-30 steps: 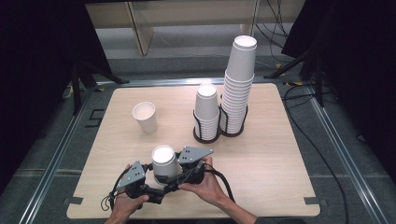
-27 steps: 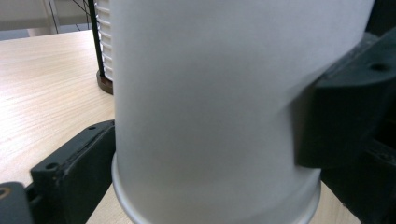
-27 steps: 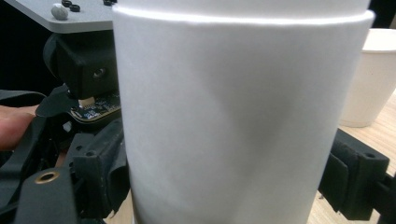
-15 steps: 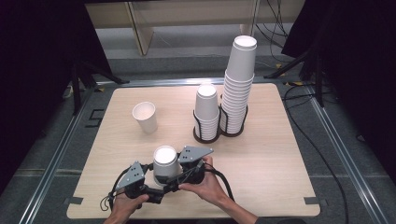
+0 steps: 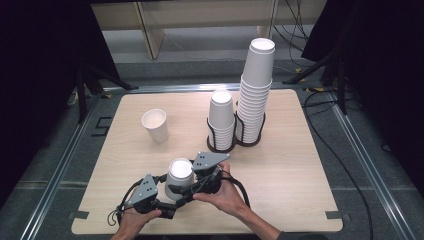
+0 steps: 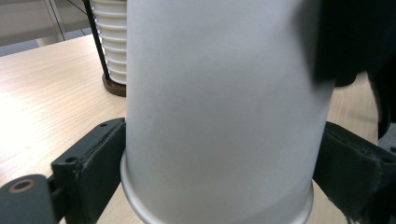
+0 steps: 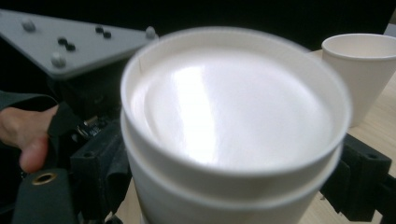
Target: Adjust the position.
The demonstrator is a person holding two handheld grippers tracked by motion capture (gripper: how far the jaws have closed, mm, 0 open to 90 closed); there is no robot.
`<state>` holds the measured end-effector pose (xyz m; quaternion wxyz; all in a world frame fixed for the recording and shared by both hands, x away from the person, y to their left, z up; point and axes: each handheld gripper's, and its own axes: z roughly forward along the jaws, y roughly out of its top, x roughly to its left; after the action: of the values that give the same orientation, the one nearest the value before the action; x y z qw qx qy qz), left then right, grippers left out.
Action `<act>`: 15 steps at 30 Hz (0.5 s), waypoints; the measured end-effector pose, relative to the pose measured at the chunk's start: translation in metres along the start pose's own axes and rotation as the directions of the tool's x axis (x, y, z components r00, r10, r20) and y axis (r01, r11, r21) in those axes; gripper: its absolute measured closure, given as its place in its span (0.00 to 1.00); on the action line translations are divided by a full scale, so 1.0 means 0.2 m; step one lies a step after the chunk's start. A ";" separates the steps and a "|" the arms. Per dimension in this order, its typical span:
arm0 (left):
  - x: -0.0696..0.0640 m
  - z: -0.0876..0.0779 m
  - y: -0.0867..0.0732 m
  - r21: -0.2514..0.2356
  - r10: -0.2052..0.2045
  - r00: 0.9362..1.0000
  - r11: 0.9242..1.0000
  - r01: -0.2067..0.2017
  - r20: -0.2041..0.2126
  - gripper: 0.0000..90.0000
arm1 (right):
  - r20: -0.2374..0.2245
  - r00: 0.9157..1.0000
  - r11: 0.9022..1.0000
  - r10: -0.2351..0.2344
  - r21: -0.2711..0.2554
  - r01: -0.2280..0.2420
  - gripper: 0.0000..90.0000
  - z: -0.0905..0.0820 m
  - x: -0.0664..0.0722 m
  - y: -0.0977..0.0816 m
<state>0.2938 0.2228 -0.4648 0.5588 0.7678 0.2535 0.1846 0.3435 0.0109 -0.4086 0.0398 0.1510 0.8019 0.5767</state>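
Two grippers meet over the near edge of the wooden table (image 5: 280,165), one on each side of an upside-down pair of nested paper cups (image 5: 178,178).

Behind them stands a wire cup rack (image 5: 235,142) with a tall stack (image 5: 256,90) and a shorter stack (image 5: 221,117), and a lone upright cup (image 5: 155,125) sits well apart to the left.

The left gripper (image 6: 219,186) has its jaws closed against the lower cup wall just above the rim, one jaw on each side. The right gripper (image 7: 233,182) straddles the same pair higher up; its jaws seem to be clamped on the cup, though contact is partly hidden (the cup blocks most of that view).

The pair stands between both hands, its long axis upright, base up and rims down, so each gripper faces it from an opposite side and neither is clearly nearer.

The cups look plain white, matte and smooth, with a rolled rim; in the right gripper view a seam ring shows where one cup sleeves over the other. Pulling them apart would likely run along that vertical axis.
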 end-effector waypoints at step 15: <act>-0.05 0.00 0.01 0.098 0.118 0.993 0.988 -0.117 -0.007 0.10 | -0.081 0.997 0.985 0.006 0.172 0.008 0.19 -0.11 -0.03 0.07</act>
<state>0.2866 0.2164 -0.4623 0.5070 0.8066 0.2202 0.2095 0.3471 -0.0072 -0.3880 -0.0057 0.1298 0.8498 0.5108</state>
